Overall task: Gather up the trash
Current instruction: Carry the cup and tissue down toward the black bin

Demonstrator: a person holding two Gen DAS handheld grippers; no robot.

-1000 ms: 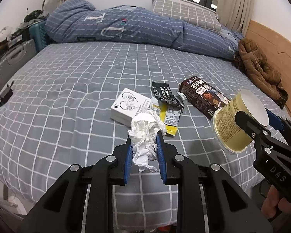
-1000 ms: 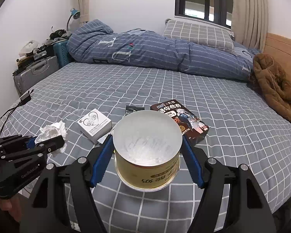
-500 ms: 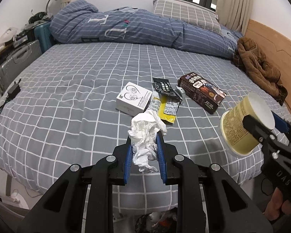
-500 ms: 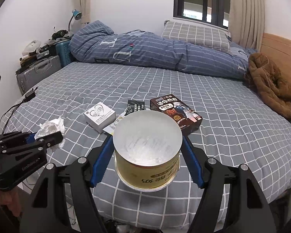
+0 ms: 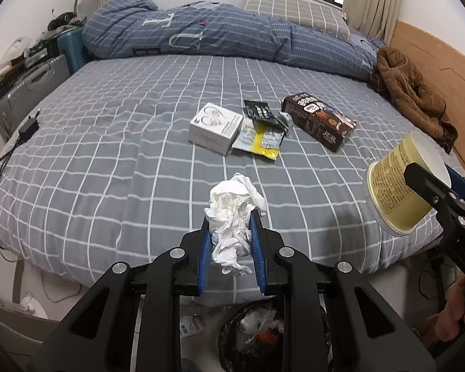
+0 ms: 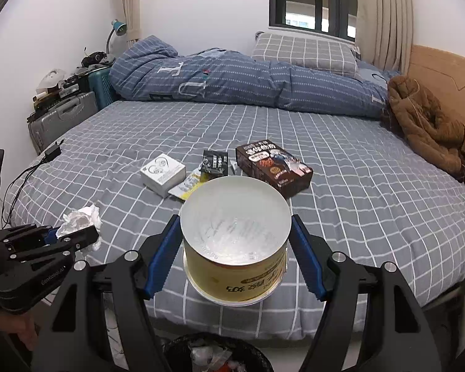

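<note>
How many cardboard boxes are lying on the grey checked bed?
2. The small white cardboard box lies mid-bed beside the flat wrappers; the long dark brown snack box lies to their right. Others may be hidden.

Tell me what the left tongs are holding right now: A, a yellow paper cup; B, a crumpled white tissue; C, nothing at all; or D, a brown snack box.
B: the left tongs are pinched on a crumpled white tissue, while the yellow cup sits in the right tongs and the brown box lies on the bed.
</note>
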